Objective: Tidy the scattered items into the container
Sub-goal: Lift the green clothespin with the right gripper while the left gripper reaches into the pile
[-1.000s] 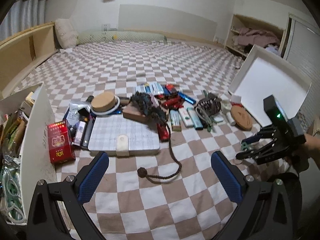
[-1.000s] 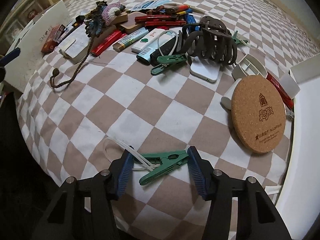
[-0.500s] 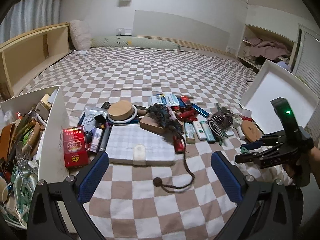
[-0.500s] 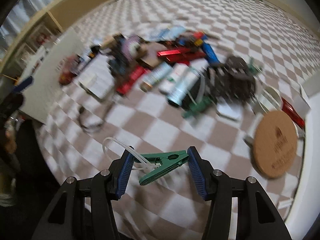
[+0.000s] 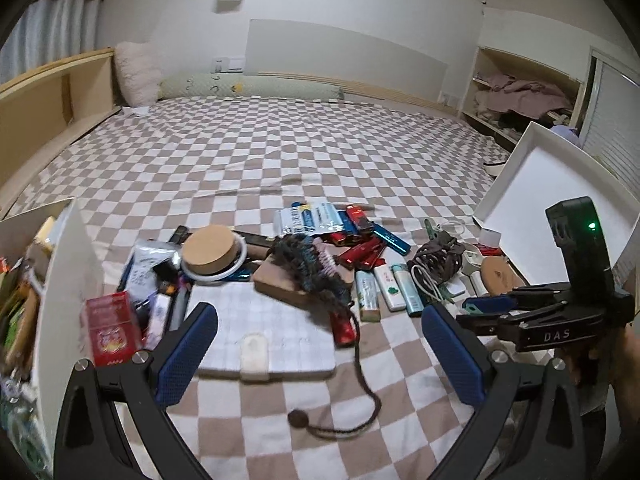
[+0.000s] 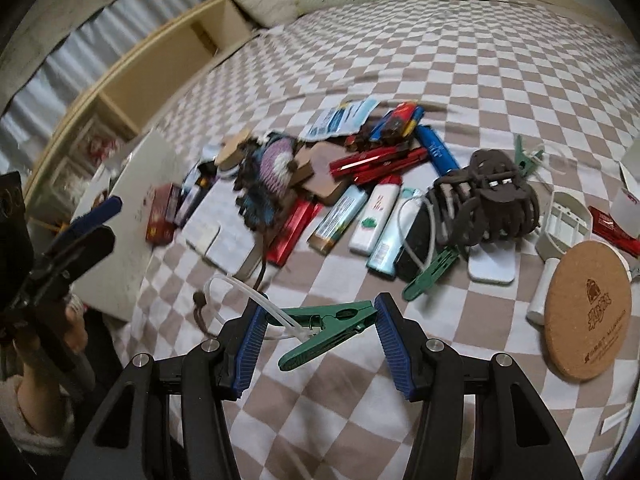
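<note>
My right gripper [image 6: 318, 330] is shut on a green clothespin [image 6: 332, 330] with a white plastic loop, held above the checkered bedspread; it also shows in the left wrist view [image 5: 480, 314] at the right. My left gripper [image 5: 320, 356] is open and empty above a white checked pouch [image 5: 260, 332]. The white container [image 5: 60, 280], full of items, stands at the far left and also shows in the right wrist view [image 6: 132, 216]. A scattered pile lies mid-bed: a red cigarette pack [image 5: 112, 328], a cork-lidded jar [image 5: 212, 250], lighters [image 6: 376, 216], a brown hair claw [image 6: 488, 196].
A cork coaster [image 6: 588, 312] and a second green clothespin [image 6: 432, 268] lie to the right. A white box lid [image 5: 552, 196] leans at the right edge. A brown cord with a bead [image 5: 298, 418] trails toward me. Wooden shelving [image 5: 44, 96] runs along the left.
My right gripper lifted the green clothespin off the bedspread and swung left toward the container. My left gripper pulled back and tilted up, widening its view.
</note>
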A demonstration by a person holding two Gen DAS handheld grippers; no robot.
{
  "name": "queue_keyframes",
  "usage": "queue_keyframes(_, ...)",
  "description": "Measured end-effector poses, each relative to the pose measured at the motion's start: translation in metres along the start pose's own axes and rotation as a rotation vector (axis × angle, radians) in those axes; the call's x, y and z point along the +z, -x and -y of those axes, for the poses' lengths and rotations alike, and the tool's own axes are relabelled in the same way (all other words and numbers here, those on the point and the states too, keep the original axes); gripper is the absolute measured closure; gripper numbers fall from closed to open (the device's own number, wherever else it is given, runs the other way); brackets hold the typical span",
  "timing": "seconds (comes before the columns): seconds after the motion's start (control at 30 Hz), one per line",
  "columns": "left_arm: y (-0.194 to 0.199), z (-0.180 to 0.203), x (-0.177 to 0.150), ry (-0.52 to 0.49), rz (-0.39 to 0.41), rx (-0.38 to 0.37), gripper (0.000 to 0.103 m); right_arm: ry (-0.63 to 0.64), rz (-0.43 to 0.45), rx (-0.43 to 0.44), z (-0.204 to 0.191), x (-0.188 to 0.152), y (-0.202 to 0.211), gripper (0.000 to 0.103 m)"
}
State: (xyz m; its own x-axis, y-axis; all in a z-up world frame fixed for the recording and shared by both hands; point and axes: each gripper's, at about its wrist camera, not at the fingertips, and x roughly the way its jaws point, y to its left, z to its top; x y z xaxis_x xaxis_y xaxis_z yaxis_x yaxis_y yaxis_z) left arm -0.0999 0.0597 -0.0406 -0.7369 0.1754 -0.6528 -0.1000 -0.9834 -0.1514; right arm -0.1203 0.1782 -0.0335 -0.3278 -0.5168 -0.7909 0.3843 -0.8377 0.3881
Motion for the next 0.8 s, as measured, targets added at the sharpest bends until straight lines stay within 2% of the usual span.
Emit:
queue_keyframes(0.17, -0.022, 0.002, 0.001, -0.01, -0.008, -0.015, 0.001, -0.081, 0.089, -0.007, 0.014, 0.005, 0.003, 0.048)
queue_keyframes(0.3, -0.042, 0.006, -0.003, -0.034, -0.036, -0.017, 0.017, -0.105, 0.13, -0.065, 0.021, 0.008, 0.002, 0.048)
queue_keyframes(0.37, -0.052, 0.009, -0.006, -0.044, -0.058, -0.035, 0.018, -0.136, 0.157, -0.059, 0.025, 0.009, 0.002, 0.048)
queue_keyframes(0.5, -0.068, 0.016, -0.01, -0.057, -0.09, -0.072, 0.029, -0.147, 0.182, -0.082, 0.029, 0.006, 0.002, 0.048)
queue_keyframes(0.57, -0.076, 0.022, -0.011, -0.065, -0.103, -0.088, 0.037, -0.162, 0.194, -0.082, 0.034, 0.002, 0.004, 0.048)
queue_keyframes(0.63, -0.082, 0.03, -0.011, -0.082, -0.117, -0.103, 0.049, -0.171, 0.204, -0.082, 0.039, -0.002, 0.007, 0.048)
queue_keyframes(0.7, -0.087, 0.04, -0.012, -0.104, -0.127, -0.123, 0.052, -0.193, 0.214, -0.072, 0.046, -0.007, 0.011, 0.048)
queue_keyframes(0.8, -0.097, 0.052, -0.012, -0.128, -0.143, -0.143, 0.067, -0.228, 0.237, -0.083, 0.056, -0.014, 0.016, 0.048)
